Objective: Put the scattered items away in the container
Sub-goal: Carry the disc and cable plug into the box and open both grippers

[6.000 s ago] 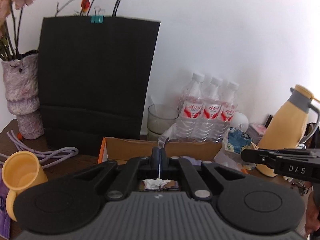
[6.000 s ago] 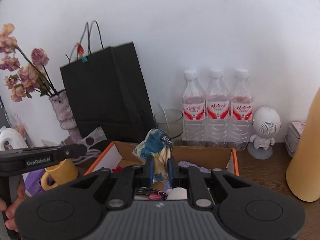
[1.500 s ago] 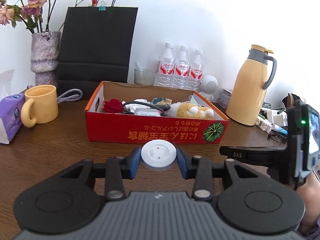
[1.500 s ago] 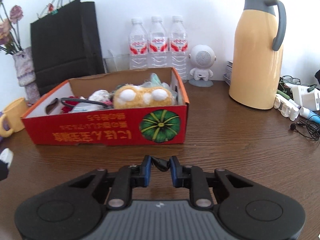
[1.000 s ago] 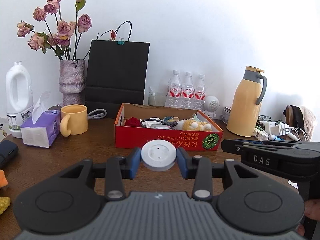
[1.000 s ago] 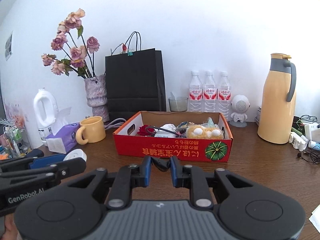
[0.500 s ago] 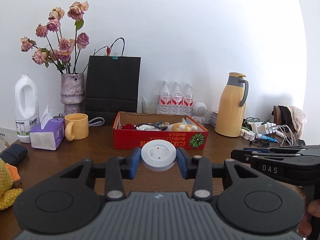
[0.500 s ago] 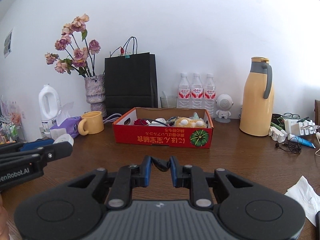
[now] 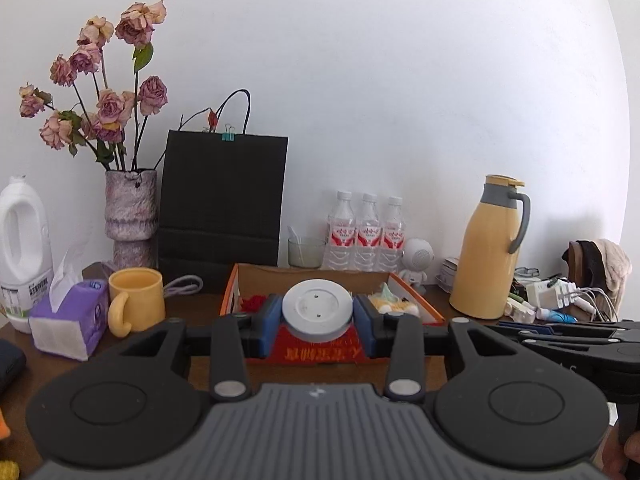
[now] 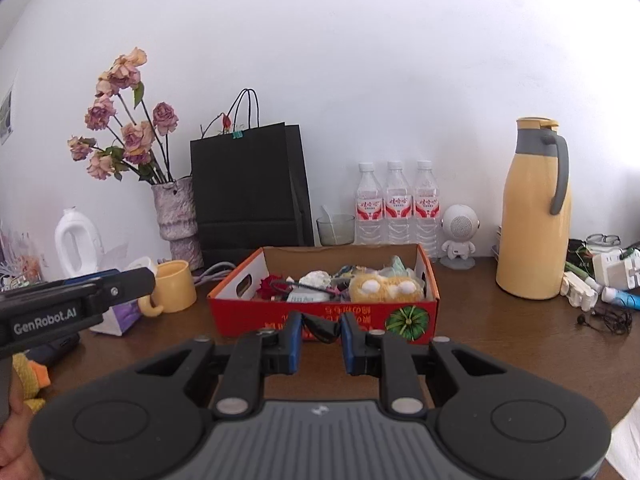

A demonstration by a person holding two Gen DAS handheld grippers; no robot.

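Observation:
A red cardboard box [image 10: 256,318] with a pumpkin print stands mid-table, holding a yellow plush toy [image 10: 384,288], a red rose, a black cable and other small items. It also shows in the left wrist view [image 9: 420,310]. My left gripper [image 9: 317,312] is shut on a white round disc [image 9: 317,307], held in front of the box. My right gripper [image 10: 320,330] is shut on a small black object [image 10: 320,327], held just before the box's front wall.
A yellow mug [image 10: 174,286], purple tissue box [image 9: 66,320], vase of dried roses [image 10: 176,216], black paper bag [image 10: 250,192], three water bottles [image 10: 394,200], small white speaker [image 10: 460,236] and yellow thermos [image 10: 534,208] surround the box. Cables and chargers [image 10: 604,276] lie right. A yellow plush [image 10: 30,376] lies left.
Both grippers have moved forward toward the box, which looms larger. The left still holds the white disc and the right the black object.

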